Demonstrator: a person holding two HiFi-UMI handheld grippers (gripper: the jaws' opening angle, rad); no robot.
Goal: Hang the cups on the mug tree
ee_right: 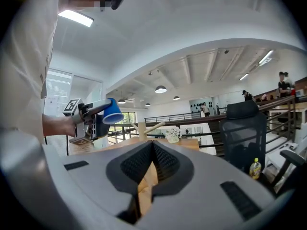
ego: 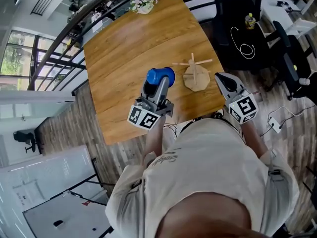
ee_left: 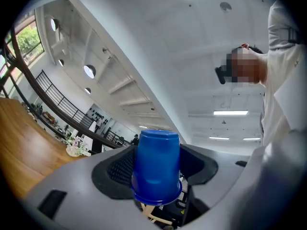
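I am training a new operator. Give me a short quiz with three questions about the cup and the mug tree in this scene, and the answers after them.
1. True or false: the cup hangs on the mug tree.
2. The left gripper is: A) open and empty; B) shut on the cup; C) lying on the floor.
3. Fill the gap: the mug tree stands on the wooden ____.

Key
1. False. The cup is held in the air beside the mug tree, and no cup hangs on any peg.
2. B. The cup sits between its fingers.
3. table
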